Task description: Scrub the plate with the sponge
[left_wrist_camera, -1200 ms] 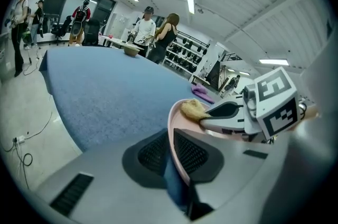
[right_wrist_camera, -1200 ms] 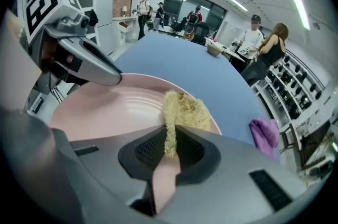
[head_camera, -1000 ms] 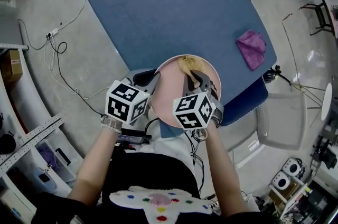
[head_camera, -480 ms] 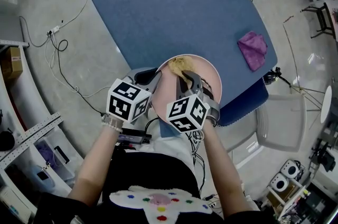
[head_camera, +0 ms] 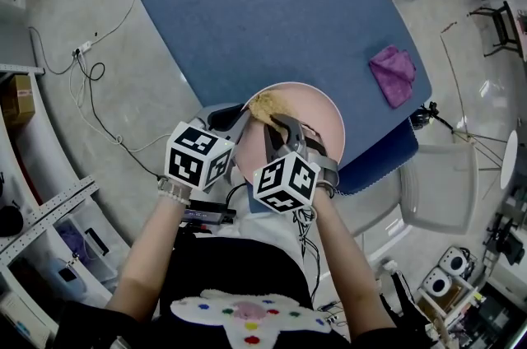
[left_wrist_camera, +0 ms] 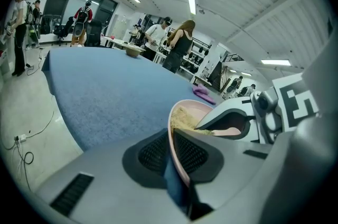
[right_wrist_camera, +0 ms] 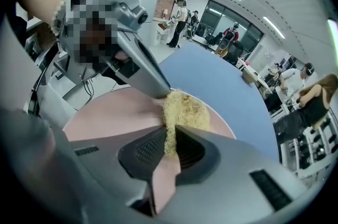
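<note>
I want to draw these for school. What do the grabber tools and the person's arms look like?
The left gripper and right gripper are light grey plastic, each with a white cube printed with black square markers. The fingers are grey with black ribbed pads. Thin black cables trail back toward the person. The arms are bare, with a pale beaded bracelet on the left wrist.

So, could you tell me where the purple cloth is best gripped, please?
Probably on a raised fold near its middle, coming straight down from above: the purple cloth lies crumpled and low on the blue table, near its right edge, so a claw could hardly slide under it.
</note>
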The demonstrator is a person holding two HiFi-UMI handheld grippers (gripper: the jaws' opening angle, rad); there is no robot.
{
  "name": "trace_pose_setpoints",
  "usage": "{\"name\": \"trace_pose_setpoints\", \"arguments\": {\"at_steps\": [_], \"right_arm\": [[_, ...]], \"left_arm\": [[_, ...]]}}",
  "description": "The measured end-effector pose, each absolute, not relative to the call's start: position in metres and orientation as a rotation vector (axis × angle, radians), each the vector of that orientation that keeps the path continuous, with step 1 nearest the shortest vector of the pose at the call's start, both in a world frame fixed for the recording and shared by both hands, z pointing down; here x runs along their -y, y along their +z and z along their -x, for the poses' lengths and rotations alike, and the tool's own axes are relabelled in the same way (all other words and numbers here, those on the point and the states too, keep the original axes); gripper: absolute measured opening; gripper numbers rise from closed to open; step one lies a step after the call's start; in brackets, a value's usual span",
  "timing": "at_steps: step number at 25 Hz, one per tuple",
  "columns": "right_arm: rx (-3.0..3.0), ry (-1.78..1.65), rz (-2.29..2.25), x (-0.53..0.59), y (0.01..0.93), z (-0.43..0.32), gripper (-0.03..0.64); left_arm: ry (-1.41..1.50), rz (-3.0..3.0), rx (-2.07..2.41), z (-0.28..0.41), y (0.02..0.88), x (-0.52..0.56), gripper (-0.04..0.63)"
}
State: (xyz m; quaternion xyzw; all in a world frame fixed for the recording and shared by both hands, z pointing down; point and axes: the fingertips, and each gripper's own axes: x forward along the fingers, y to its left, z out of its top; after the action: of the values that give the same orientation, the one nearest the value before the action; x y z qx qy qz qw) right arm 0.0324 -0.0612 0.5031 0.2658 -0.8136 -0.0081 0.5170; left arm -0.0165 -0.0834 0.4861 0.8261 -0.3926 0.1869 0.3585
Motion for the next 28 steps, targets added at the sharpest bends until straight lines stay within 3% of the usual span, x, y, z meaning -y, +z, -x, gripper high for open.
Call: {"name": "trace_pose_setpoints", "arguments": {"at_steps": [13,28], "right_arm": [[1.897,-0.026,-0.746,0.082,0.505,-0.057,0.041],[1.708,0.073,-0.934,0.082,0.507,-0.135,0.042]], "left_arm": [[0.483,-2.135,1.017,0.019,0.486,0.083,0.04],[0.499,-2.136,1.023,0.019,0.485,0.084,0.04]]}}
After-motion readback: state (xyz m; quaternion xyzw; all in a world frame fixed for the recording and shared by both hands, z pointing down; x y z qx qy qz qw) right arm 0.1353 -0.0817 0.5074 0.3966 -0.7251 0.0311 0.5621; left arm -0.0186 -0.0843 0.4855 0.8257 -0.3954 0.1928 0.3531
